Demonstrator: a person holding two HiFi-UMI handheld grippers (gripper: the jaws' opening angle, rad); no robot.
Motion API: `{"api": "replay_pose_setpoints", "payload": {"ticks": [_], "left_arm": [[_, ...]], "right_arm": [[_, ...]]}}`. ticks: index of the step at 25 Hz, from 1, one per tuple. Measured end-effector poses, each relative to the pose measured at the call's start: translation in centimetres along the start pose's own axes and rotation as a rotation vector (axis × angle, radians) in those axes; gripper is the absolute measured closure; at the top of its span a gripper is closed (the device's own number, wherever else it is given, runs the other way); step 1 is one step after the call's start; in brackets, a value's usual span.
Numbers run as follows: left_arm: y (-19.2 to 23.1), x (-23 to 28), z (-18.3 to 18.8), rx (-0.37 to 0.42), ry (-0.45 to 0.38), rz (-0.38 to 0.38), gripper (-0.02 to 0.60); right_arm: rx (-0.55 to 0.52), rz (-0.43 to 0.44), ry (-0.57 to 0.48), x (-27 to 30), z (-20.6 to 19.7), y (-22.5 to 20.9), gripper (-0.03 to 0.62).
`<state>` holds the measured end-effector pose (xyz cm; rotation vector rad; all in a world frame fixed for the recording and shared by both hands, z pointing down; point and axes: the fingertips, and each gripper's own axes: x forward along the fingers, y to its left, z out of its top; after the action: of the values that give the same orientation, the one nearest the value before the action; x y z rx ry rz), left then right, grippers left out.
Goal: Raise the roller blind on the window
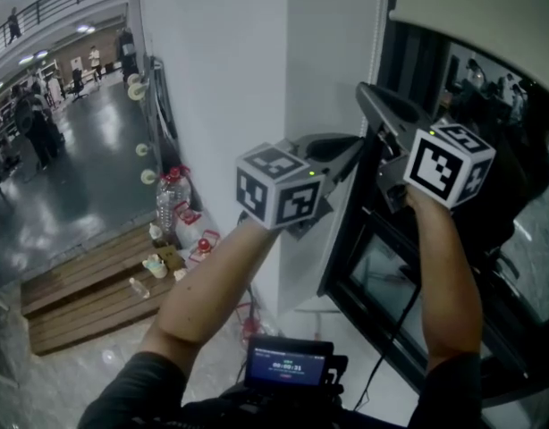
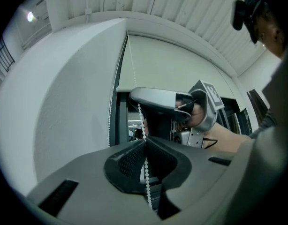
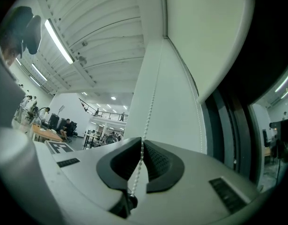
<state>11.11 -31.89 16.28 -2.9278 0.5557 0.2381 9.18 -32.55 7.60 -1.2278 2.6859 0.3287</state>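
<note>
The pale roller blind [image 1: 471, 7] hangs partly lowered over the top of a dark window [image 1: 382, 266]. Its white bead chain [image 1: 376, 43] drops along the window's left edge. My left gripper [image 1: 357, 147] reaches up and right to that edge. In the left gripper view it [image 2: 145, 140] is shut on the bead chain [image 2: 140, 116], which runs up between the pads. My right gripper [image 1: 368, 96] sits just above it and shows there as a grey shell [image 2: 155, 97]. In the right gripper view it [image 3: 142, 143] is shut on the chain [image 3: 151, 107], beside the blind [image 3: 200, 32].
A white wall [image 1: 221, 79] stands left of the window. A second strand of chain [image 3: 199, 121] hangs by the frame. Far below lie wooden pallets [image 1: 87, 284], a water bottle [image 1: 170, 199] and small litter. A device with a lit screen [image 1: 288, 365] sits at the person's chest.
</note>
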Motion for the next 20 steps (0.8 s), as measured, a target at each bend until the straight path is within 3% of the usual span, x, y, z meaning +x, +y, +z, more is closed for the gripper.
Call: {"api": "replay_pose_setpoints", "payload": {"ticks": [14, 20], "left_arm": [[-0.3, -0.4, -6.6, -0.041, 0.106, 0.002, 0.577], [-0.6, -1.1, -9.5, 0.0, 0.158, 0.03, 0.578]], "right_arm": [[0.053, -0.026, 0.064, -1.3, -6.7, -0.2, 0.577], [0.07, -0.043, 0.07, -1.9, -9.3, 0.5, 0.577]]}}
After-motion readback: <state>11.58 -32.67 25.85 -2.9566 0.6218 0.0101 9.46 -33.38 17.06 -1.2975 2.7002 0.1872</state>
